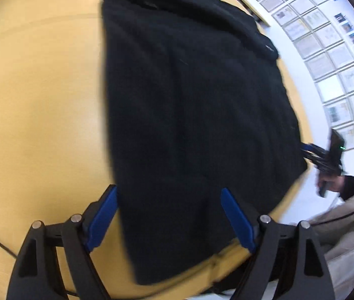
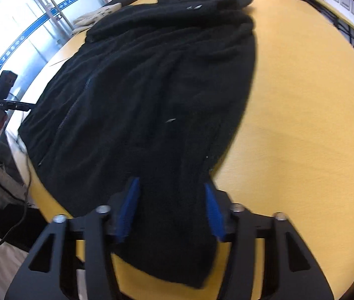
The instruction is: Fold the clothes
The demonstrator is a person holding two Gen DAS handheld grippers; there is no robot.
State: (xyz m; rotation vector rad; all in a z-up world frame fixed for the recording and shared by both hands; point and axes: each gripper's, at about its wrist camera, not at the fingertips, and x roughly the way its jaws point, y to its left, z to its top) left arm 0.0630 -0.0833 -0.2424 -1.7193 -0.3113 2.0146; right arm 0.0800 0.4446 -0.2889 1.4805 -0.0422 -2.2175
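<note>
Yellow table; black fleece jacket spread, seemingly zipped

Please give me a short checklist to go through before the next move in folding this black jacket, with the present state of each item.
1. Jacket lies spread on the table: ok.
2. Cloth near the collar is smooth: not ok, it is wrinkled.
3. Left claw is open: ok.
4. Left claw has the jacket's corner between its fingers: ok, not yet gripped.
5. Right claw has cloth between its fingers: ok.
6. Right claw presses firmly on the cloth: cannot tell.
</note>
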